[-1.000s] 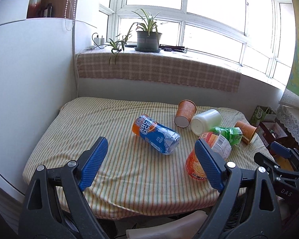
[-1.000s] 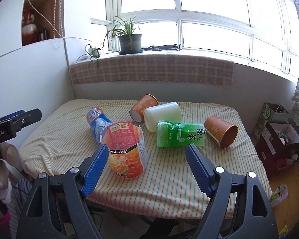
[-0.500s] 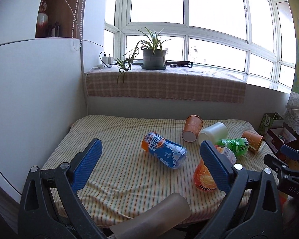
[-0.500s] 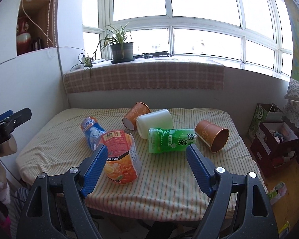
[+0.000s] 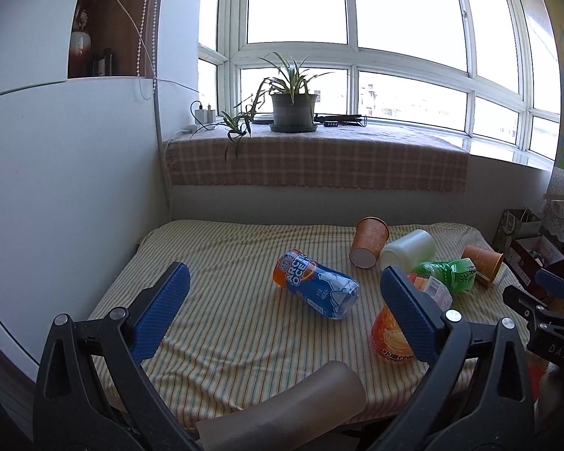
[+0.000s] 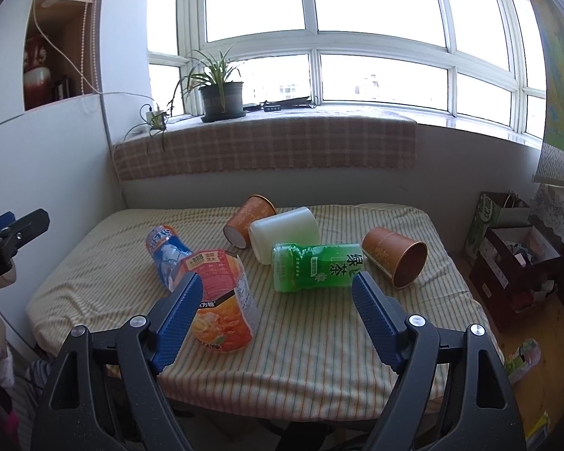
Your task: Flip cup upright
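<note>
Approach step: both the left gripper (image 5: 282,312) and right gripper (image 6: 274,319) hang wide, empty; next, reach a tipped cup (image 6: 394,261) on the tabletop (image 6: 319,338).

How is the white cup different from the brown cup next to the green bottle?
The white cup is plain and pale; the brown cup is orange-brown with a faint pattern. The white cup touches the other paper cup, while the brown cup lies nearest the table's right edge, mouth facing right. Both lie tipped on their sides.
</note>
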Demonstrator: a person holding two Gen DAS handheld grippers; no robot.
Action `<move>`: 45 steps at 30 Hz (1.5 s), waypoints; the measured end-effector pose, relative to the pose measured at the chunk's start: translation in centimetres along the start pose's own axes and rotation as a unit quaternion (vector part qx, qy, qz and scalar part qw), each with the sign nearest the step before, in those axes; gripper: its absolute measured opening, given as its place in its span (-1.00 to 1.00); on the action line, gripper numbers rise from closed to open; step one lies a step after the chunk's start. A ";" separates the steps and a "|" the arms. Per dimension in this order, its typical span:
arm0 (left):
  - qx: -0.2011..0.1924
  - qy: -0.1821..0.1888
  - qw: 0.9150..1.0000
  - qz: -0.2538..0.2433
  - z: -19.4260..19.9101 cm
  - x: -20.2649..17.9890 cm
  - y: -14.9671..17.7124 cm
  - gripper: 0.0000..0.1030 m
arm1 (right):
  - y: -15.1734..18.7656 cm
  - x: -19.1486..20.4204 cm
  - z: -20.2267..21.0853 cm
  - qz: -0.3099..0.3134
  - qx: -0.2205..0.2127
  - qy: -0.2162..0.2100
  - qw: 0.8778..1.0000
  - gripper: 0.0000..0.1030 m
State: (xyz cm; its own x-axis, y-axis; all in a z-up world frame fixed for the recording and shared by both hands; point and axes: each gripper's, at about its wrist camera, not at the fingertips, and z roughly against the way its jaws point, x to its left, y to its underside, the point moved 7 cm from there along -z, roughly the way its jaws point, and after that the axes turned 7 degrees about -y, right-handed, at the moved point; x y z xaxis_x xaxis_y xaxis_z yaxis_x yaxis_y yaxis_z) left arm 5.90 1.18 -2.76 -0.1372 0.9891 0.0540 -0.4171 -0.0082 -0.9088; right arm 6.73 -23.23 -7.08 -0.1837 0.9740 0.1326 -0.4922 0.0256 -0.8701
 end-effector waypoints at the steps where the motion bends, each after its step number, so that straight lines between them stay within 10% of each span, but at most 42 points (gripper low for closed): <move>1: 0.000 0.000 1.000 0.000 -0.1 0.0 0.0 1.00 | 0.0 -0.1 0.0 -0.002 0.000 0.000 1.000 0.58; 45: -0.004 -0.009 1.000 0.005 -0.2 0.1 0.0 1.00 | 0.5 -0.6 -1.1 -0.011 0.016 0.005 1.000 0.58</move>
State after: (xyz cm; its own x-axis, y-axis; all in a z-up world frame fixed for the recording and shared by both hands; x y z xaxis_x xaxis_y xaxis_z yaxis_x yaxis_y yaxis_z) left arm 6.07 1.36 -2.85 -0.1564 0.9863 0.0524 -0.4091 -0.0164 -0.9123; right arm 7.57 -23.54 -8.13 -0.1636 0.9755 0.1472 -0.5225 0.0409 -0.8517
